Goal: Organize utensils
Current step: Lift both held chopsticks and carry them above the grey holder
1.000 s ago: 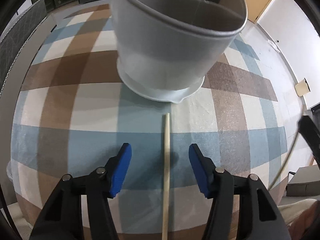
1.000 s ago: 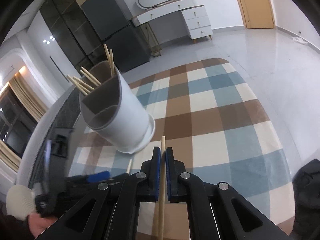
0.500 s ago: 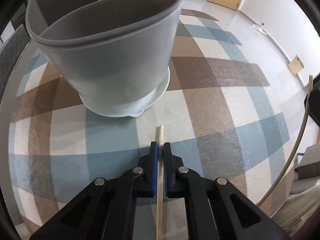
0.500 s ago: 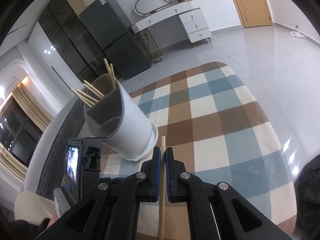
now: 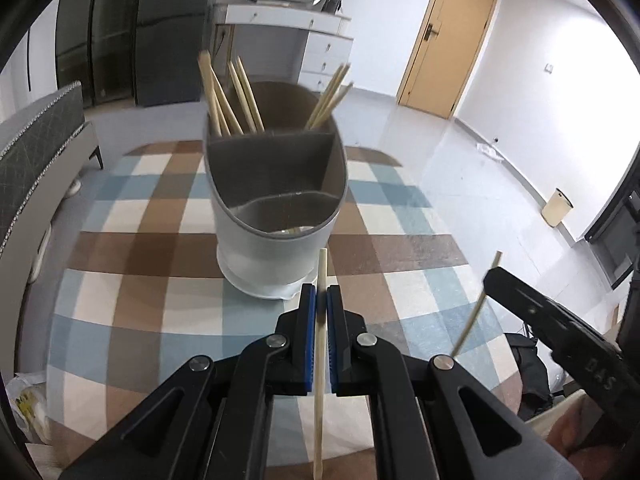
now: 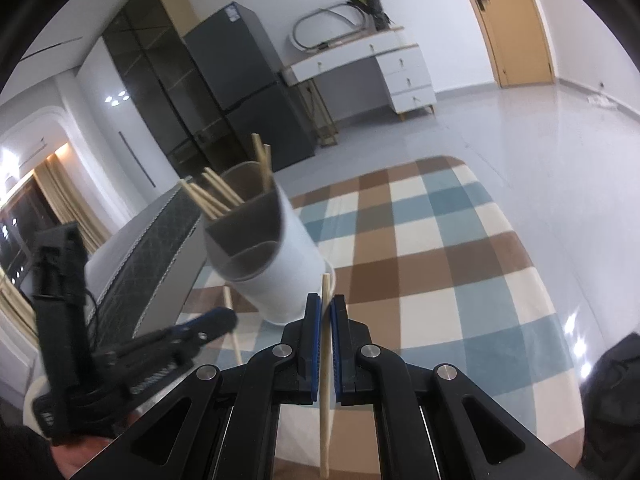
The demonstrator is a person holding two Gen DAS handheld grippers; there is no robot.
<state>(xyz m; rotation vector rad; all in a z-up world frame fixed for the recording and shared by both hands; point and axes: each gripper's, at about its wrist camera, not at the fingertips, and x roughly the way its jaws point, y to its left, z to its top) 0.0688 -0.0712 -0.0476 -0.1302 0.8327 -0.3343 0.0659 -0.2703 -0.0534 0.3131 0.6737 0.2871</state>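
Note:
A grey divided utensil holder [image 5: 276, 216] stands on the checked tablecloth, with several wooden chopsticks [image 5: 228, 96] leaning in its far compartment. My left gripper [image 5: 320, 300] is shut on a wooden chopstick [image 5: 320, 360], held just in front of the holder's base. At the right edge of that view, the right gripper [image 5: 490, 276] holds another chopstick [image 5: 476, 308]. In the right wrist view, my right gripper [image 6: 326, 308] is shut on its chopstick [image 6: 326, 360], near the holder [image 6: 272, 252]. The left gripper [image 6: 224, 318] shows at lower left with its chopstick [image 6: 232, 328].
The round table carries a blue, brown and cream checked cloth [image 5: 400, 256]. A grey bench [image 5: 36, 148] stands to the left. Behind are a dark fridge [image 6: 248, 80], a white dresser [image 6: 380, 68] and a wooden door [image 5: 448, 36]. A dark bag [image 6: 612, 380] lies at lower right.
The left gripper closed on the chopstick that lay on the cloth and lifted it, tilting up so the holder's top came into view. The right gripper shifted slightly, still shut on its chopstick.

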